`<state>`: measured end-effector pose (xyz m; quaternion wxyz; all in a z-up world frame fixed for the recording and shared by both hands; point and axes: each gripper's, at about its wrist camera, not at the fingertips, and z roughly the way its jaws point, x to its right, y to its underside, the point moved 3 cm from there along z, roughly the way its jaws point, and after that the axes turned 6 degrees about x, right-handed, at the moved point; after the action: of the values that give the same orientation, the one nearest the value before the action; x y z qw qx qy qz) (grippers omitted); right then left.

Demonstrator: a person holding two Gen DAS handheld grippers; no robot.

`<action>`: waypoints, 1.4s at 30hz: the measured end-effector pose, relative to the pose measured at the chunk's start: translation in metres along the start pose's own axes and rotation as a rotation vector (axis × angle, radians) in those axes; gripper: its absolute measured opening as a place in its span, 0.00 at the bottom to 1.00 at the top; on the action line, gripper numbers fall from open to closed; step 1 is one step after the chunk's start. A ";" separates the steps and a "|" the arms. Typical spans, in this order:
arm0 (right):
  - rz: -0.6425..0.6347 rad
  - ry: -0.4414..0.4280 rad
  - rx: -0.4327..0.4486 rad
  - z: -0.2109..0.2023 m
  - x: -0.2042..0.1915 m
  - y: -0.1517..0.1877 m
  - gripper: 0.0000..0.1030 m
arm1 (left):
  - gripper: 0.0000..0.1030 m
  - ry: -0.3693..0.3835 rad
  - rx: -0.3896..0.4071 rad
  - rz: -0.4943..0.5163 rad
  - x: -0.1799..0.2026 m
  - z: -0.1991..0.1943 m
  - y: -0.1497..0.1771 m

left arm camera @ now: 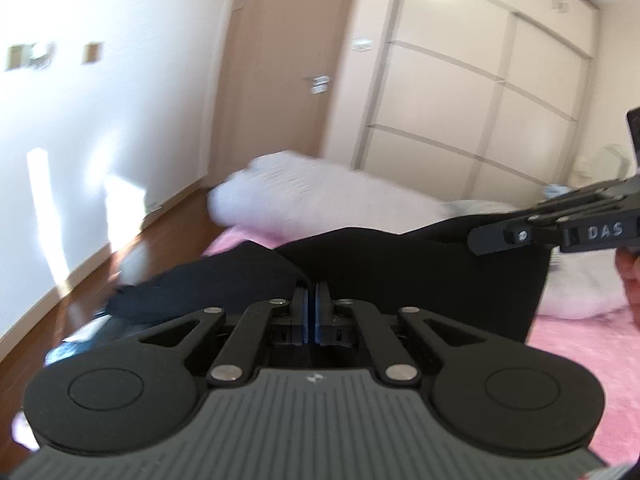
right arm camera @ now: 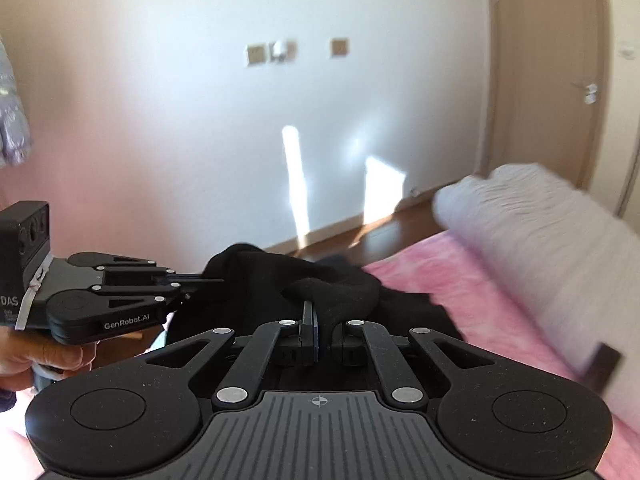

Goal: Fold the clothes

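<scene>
A black garment (left arm camera: 400, 272) hangs stretched between both grippers above a pink bed cover (left arm camera: 580, 360). In the left wrist view my left gripper (left arm camera: 312, 292) has its jaws pressed together on the cloth's near edge. My right gripper (left arm camera: 476, 238) comes in from the right and pinches the garment's upper right corner. In the right wrist view my right gripper (right arm camera: 314, 316) is shut, with a bunched fold of the black garment (right arm camera: 256, 276) caught between its pads. There my left gripper (right arm camera: 218, 280), held by a hand (right arm camera: 40, 352), grips the cloth at the left. Both views are blurred.
A white rolled duvet (left arm camera: 320, 200) lies across the far side of the bed (right arm camera: 440, 280). Wooden floor (left arm camera: 80, 280) and a white wall lie beyond the bed's edge. A door (left arm camera: 280, 80) and a wardrobe (left arm camera: 480, 100) stand behind.
</scene>
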<state>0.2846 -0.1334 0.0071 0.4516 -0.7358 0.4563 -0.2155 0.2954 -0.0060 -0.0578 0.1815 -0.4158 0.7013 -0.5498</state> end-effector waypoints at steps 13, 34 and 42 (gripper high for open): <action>0.253 0.239 0.023 -0.319 0.089 0.148 0.02 | 0.00 0.469 -0.077 0.117 0.380 -0.003 0.093; 0.672 0.776 -0.452 -0.456 0.200 0.427 0.02 | 0.32 0.297 -0.565 0.378 0.425 0.092 0.243; 0.345 0.821 -0.556 -0.383 0.177 0.385 0.76 | 0.45 0.264 -0.617 0.330 0.363 0.140 0.281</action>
<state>-0.0916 -0.5336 -0.1496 0.0522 -0.5970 0.7502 -0.2792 0.0737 -0.3634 -0.2892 0.0416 -0.2578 0.9090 -0.3247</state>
